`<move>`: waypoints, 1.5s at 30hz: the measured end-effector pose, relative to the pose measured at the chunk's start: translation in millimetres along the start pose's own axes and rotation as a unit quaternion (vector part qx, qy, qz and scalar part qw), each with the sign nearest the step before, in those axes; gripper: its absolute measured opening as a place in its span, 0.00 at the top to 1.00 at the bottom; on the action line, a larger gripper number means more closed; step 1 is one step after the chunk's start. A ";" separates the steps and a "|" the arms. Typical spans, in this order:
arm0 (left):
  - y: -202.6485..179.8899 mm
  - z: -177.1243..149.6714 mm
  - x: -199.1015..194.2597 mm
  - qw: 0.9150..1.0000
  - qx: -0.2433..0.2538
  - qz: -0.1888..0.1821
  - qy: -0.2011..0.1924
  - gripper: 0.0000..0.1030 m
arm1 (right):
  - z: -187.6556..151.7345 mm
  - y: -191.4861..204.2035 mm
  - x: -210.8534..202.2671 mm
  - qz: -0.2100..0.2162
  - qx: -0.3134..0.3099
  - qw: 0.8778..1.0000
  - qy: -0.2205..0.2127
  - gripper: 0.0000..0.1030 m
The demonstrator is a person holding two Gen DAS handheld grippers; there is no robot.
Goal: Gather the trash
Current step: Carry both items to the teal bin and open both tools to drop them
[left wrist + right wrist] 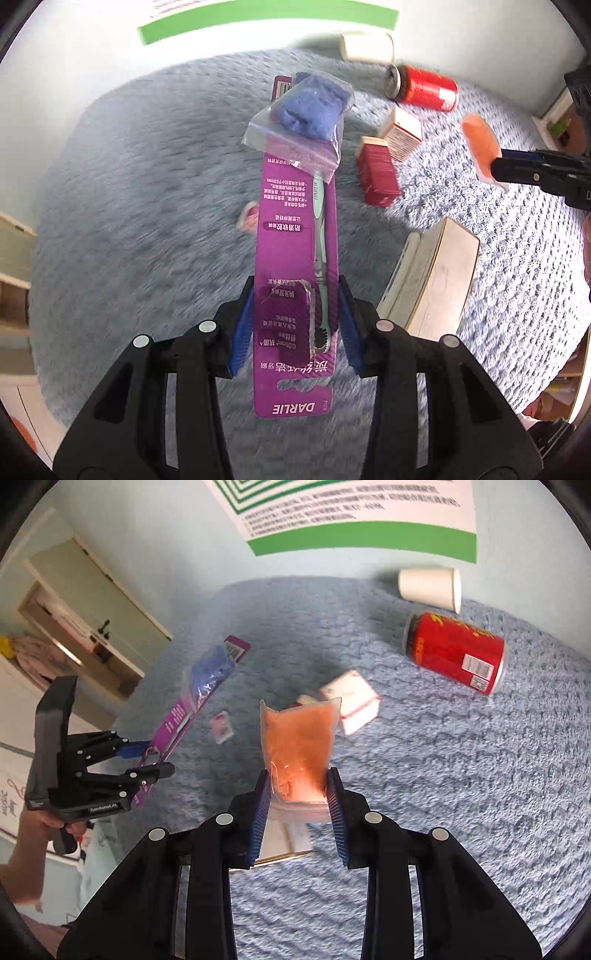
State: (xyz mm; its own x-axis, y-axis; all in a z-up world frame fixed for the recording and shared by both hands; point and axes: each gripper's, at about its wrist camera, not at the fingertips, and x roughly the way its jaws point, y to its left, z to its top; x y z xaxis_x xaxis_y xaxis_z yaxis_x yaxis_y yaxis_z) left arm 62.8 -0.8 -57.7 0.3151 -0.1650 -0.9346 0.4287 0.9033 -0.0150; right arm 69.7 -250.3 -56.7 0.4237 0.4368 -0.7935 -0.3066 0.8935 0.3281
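Both claws were pinching trash, left claw on the purple toothbrush card with a blue baggie riding loose up top, right claw on the orange pouch, so I'd carry level and slow.

The purple toothbrush card carried "DARLIE" in white at its hanger-hole end, beside small Chinese print and "0.01mm". The toothbrush handle on that card also read "DARLIE". The left tongs bore a "GenRobot.AI" label.
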 end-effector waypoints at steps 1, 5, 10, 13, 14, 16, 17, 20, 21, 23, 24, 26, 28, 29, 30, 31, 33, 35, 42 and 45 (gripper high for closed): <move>0.1 -6.5 -9.3 1.000 0.003 0.016 -0.010 0.62 | -3.4 9.6 -3.3 0.003 -0.009 1.000 -0.004 0.69; -7.5 -22.1 -18.2 0.989 0.080 0.126 -0.020 0.62 | -3.6 34.2 3.0 0.013 -0.023 1.000 -0.003 0.69; -6.3 -50.8 -3.1 0.974 0.123 0.191 0.010 0.62 | -6.1 57.6 7.6 0.016 -0.043 0.999 -0.003 0.69; -1.4 -60.7 -10.6 0.978 0.105 0.182 0.008 0.62 | -6.8 66.4 7.1 0.021 -0.056 0.998 -0.002 0.69; 2.6 -62.3 -13.6 0.981 0.093 0.172 0.007 0.62 | -7.6 69.2 7.6 0.022 -0.059 0.998 0.000 0.69; 7.6 -63.8 -17.3 0.983 0.077 0.169 0.005 0.62 | -8.0 74.6 9.0 0.025 -0.064 0.998 0.002 0.69; 9.2 -64.3 -18.5 0.983 0.073 0.170 0.004 0.62 | -7.9 75.3 9.9 0.025 -0.067 0.997 0.003 0.69; 17.3 -68.2 -25.8 0.986 0.052 0.159 -0.002 0.62 | -8.9 80.3 15.0 0.029 -0.075 0.997 0.009 0.69; 17.9 -70.6 -25.6 0.986 0.048 0.159 -0.003 0.62 | -8.5 82.5 17.5 0.032 -0.077 0.996 0.012 0.69; 20.4 -78.9 -30.3 0.986 0.035 0.163 -0.006 0.62 | -7.6 90.3 22.5 0.039 -0.085 0.995 0.019 0.69; 24.3 -81.9 -32.3 0.986 0.026 0.162 -0.007 0.62 | -6.3 96.3 26.2 0.043 -0.092 0.995 0.023 0.69; 34.3 -89.9 -36.4 0.987 0.005 0.161 -0.007 0.62 | -4.0 109.7 32.3 0.052 -0.106 0.993 0.030 0.69; 46.7 -101.4 -40.6 0.985 -0.016 0.169 -0.004 0.62 | -1.2 125.7 40.7 0.065 -0.121 0.990 0.039 0.69; 52.8 -108.7 -43.2 0.985 -0.028 0.172 -0.002 0.62 | 0.2 137.6 47.2 0.074 -0.133 0.987 0.046 0.69; 60.3 -116.7 -45.4 0.984 -0.042 0.176 0.001 0.62 | 1.2 151.2 54.5 0.084 -0.146 0.984 0.054 0.69; 69.0 -127.1 -49.0 0.982 -0.059 0.178 0.003 0.62 | 1.3 160.8 58.8 0.089 -0.155 0.982 0.059 0.69; 85.2 -147.8 -55.0 0.979 -0.091 0.183 0.009 0.62 | 0.3 193.3 75.3 0.110 -0.186 0.973 0.076 0.69; 100.7 -171.7 -61.0 0.974 -0.122 0.191 0.016 0.62 | -2.9 223.8 90.8 0.127 -0.213 0.964 0.093 0.69; 147.0 -267.8 -81.6 0.945 -0.242 0.213 0.046 0.62 | -32.1 331.5 141.6 0.182 -0.306 0.921 0.158 0.69; 159.6 -311.6 -89.3 0.930 -0.289 0.218 0.059 0.62 | -51.2 374.0 161.3 0.200 -0.342 0.900 0.184 0.69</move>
State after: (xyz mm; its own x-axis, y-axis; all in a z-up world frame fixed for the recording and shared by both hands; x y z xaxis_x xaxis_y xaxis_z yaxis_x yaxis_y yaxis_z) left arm -160.8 281.5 -87.3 0.2420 0.2809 -0.9287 -0.2552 0.9419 0.2184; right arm -20.3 149.0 -88.2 -0.1098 0.5318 -0.8397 -0.8774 0.3451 0.3332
